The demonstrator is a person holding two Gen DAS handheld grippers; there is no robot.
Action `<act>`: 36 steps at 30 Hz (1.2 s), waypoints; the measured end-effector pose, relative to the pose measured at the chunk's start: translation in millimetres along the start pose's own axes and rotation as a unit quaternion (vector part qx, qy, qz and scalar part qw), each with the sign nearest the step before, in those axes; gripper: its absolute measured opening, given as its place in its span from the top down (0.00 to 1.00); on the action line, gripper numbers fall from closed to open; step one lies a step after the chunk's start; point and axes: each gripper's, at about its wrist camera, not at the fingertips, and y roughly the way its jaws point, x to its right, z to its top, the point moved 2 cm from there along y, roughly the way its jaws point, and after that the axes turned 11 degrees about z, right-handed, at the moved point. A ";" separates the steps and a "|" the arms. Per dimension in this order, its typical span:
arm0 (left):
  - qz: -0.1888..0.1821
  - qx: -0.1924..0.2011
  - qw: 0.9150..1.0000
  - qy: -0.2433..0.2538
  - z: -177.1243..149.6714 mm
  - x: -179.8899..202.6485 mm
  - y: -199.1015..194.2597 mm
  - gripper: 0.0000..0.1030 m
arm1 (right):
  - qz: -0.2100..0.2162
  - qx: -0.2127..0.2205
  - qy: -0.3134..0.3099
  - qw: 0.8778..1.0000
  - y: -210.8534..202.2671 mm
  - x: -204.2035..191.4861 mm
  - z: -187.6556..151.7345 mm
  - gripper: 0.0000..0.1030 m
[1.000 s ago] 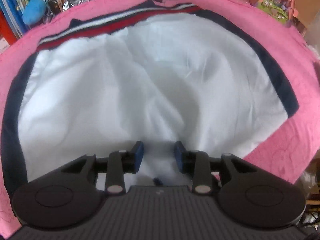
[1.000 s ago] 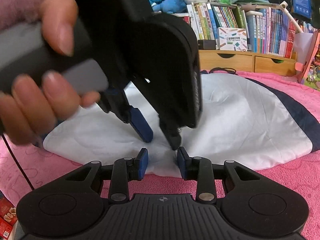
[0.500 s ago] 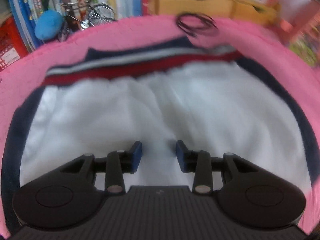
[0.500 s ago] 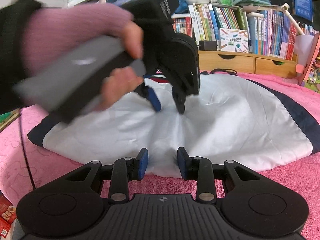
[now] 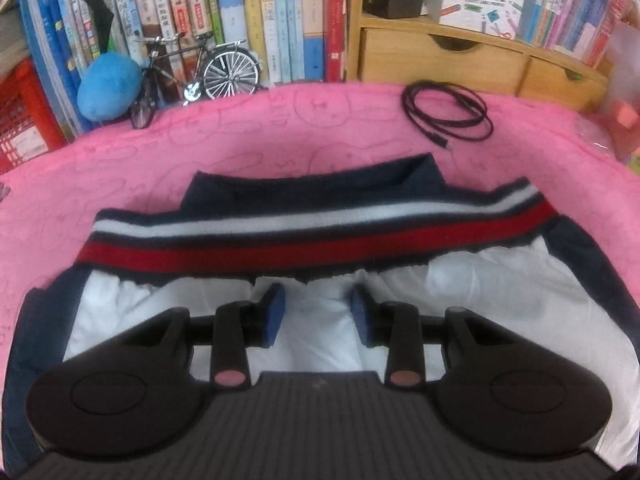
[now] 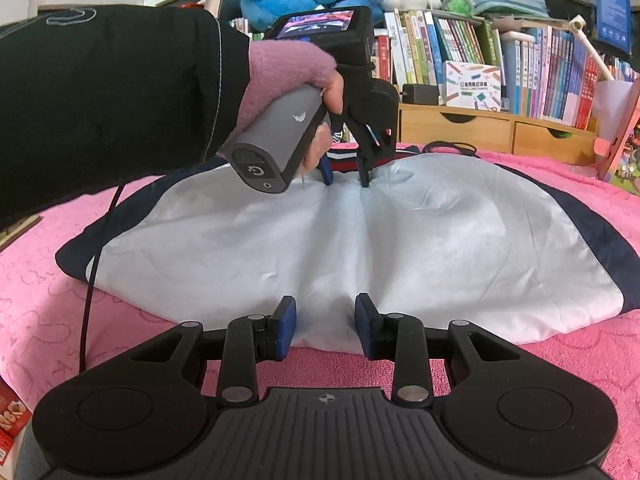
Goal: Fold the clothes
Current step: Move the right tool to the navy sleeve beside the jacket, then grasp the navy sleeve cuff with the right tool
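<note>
So, left gripper (image 5: 318, 316): spread, on the jacket (image 6: 360, 240) by the 12 o'clock waistband (image 5: 312, 240); bite deep.
Right gripper (image 6: 325, 328): spread at 6 o'clock hem; grab both layers.

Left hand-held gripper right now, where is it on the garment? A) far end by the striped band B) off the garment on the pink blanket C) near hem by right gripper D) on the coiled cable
A: the left hand-held gripper sits open over white fabric just short of the striped band; the right wrist view shows it at the garment's far end.

Coiled cable (image 5: 447, 114) beyond garment (image 6: 360, 232); pink blanket (image 5: 280, 136) around bare.
</note>
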 end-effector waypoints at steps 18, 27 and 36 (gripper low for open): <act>-0.021 0.121 0.992 -0.027 -174.4 -18.8 -140.9 0.67 | -0.085 0.123 0.160 0.976 -86.1 141.8 16.7 0.55; 0.012 0.103 0.994 -0.028 -198.3 -5.0 -133.1 0.67 | -0.127 0.112 0.245 0.955 -99.5 190.7 -14.0 0.48; 0.012 0.124 0.992 -0.010 -208.8 8.0 -136.6 0.66 | -0.124 0.107 0.257 0.952 -90.2 192.1 -15.2 0.39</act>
